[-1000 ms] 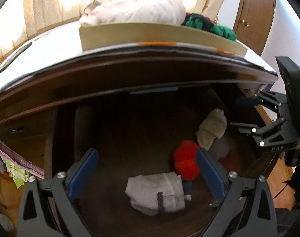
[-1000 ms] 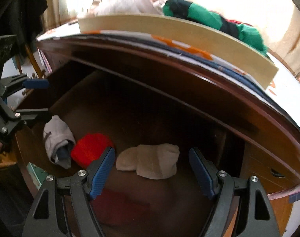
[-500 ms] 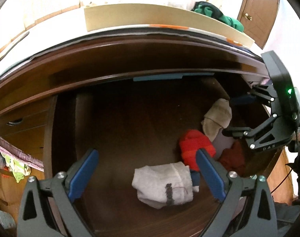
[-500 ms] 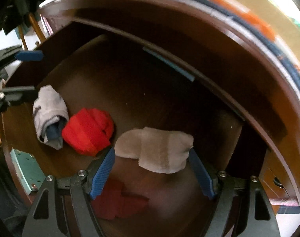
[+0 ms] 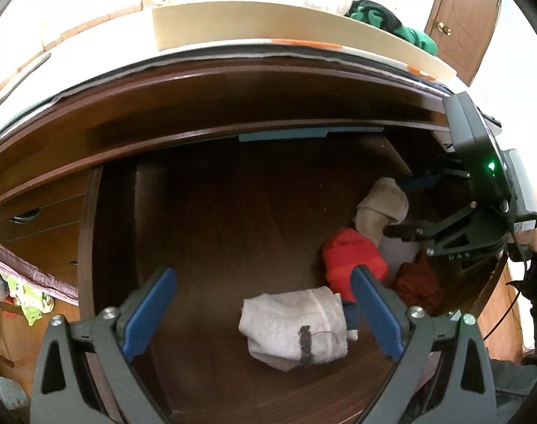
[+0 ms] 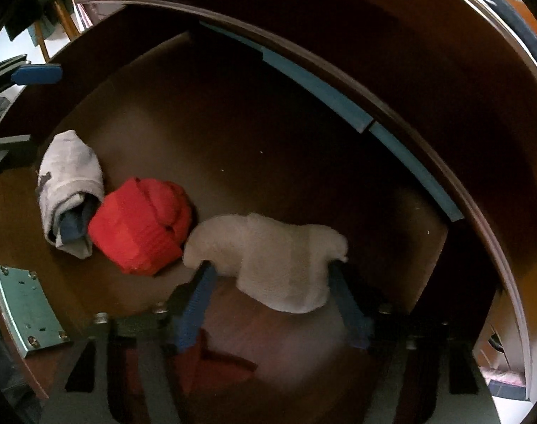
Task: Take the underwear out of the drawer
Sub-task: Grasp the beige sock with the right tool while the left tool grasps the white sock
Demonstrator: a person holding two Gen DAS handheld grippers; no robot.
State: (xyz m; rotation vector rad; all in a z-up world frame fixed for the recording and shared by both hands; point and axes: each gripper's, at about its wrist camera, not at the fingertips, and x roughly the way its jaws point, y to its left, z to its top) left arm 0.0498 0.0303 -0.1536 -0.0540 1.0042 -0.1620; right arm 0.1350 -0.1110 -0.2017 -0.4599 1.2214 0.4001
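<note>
right gripper point(image 6: 268, 275): jaws have just been closing – the beige roll sits between the blue pads, both pads at its flanks and the cloth bunched up over them; reads as a grip
beige underwear roll point(image 6: 279, 261): on the drawer floor, right-hand part of the drawer, directly ahead of the right tool; long axis runs across the gap, pad to pad
key relation: the right hand is the nearer one by far – it points steeply down onto the roll, so the coming move is a lift up and out, judged from the pose
left gripper point(image 5: 265, 314): jaws wide apart, nothing in them; hangs above the grey-white roll, not touching
grey-white roll point(image 5: 296, 328): near the front of the drawer, just below the left tool, long axis side to side
red roll point(image 6: 141, 226): touching the beige roll's left end, grey-white roll beside it on the other side
dark red garment point(image 5: 418, 284): under the right tool, partly covered
drawer point(image 5: 212, 219): open, dark wood, rest of the floor bare
hard to tell: right pad tips are buried in cloth – firmness of the pinch unclear; right view blurred low down; the drawer's right side is cut off by the tool body
</note>
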